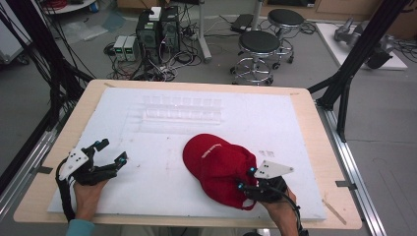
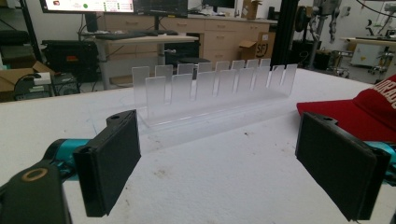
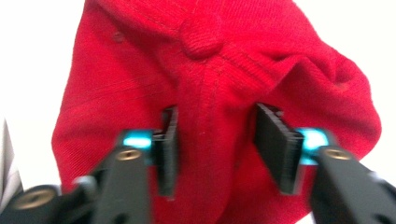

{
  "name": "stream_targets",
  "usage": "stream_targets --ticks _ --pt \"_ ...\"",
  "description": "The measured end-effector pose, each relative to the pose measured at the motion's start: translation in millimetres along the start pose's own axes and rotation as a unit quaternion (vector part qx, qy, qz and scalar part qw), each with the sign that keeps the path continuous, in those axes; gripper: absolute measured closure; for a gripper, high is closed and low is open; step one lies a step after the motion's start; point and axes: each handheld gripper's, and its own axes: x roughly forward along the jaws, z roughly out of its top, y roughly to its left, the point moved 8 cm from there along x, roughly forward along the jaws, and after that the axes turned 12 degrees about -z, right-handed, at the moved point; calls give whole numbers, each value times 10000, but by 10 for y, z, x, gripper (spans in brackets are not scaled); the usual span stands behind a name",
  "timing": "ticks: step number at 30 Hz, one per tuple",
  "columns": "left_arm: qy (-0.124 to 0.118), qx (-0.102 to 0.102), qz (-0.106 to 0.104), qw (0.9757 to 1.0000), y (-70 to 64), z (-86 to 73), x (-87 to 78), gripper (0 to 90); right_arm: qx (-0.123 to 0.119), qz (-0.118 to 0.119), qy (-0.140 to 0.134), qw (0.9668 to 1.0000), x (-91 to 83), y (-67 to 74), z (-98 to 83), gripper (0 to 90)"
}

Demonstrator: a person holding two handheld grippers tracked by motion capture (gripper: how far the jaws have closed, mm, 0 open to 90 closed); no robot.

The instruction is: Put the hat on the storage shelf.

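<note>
A red cap (image 1: 216,160) lies crown up on the white board (image 1: 147,187), right of centre and near the front edge. My right gripper (image 1: 246,179) comes in from the front right onto the rear of the cap. In the right gripper view its jaws (image 3: 217,112) pinch a raised fold of the red cap (image 3: 201,70) just below the top button. At the front left, my left gripper (image 1: 112,150) rests low over the board. It stands wide open (image 2: 219,140) with nothing between its pads, and the cap's brim (image 2: 336,114) shows at the right.
A clear plastic rack (image 1: 179,114) with several upright dividers stands across the far middle of the board, straight ahead in the left gripper view (image 2: 215,88). The wooden table rim (image 1: 324,147) frames the board. Stools (image 1: 258,46) and computer boxes (image 1: 157,29) stand on the floor beyond.
</note>
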Motion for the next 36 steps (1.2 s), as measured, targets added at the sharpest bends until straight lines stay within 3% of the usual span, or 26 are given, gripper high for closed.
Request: stream_targets --ticks 5,6,8,14,23,25,26,27,36 --pt "-1 -2 1 10000 0 0 0 143 335 -97 40 9994 -5 -37 -12 804" --pt "-2 -2 -1 10000 -1 0 1 143 293 28 58 9995 -2 -24 -17 814" --pt "-4 4 3 10000 -1 0 1 143 163 -31 37 9999 -2 -24 -12 843" --pt "-15 16 9 10000 -5 2 5 143 -17 -271 -290 9992 -27 -37 54 863" --pt "175 240 135 9995 -32 -9 34 142 -244 -604 -701 9954 -90 -72 253 863" --pt "174 222 163 9995 -29 -10 32 142 -290 -637 -801 9943 -100 -75 315 864" --pt "167 213 176 9995 -24 -8 33 142 -104 -550 -692 9960 -118 -32 320 863" --pt "184 203 182 9995 -19 -11 31 142 -350 -664 -956 9926 -105 -85 380 863" --pt "245 149 258 9993 -2 -16 41 142 -254 -534 -1443 9878 -173 -79 672 863"
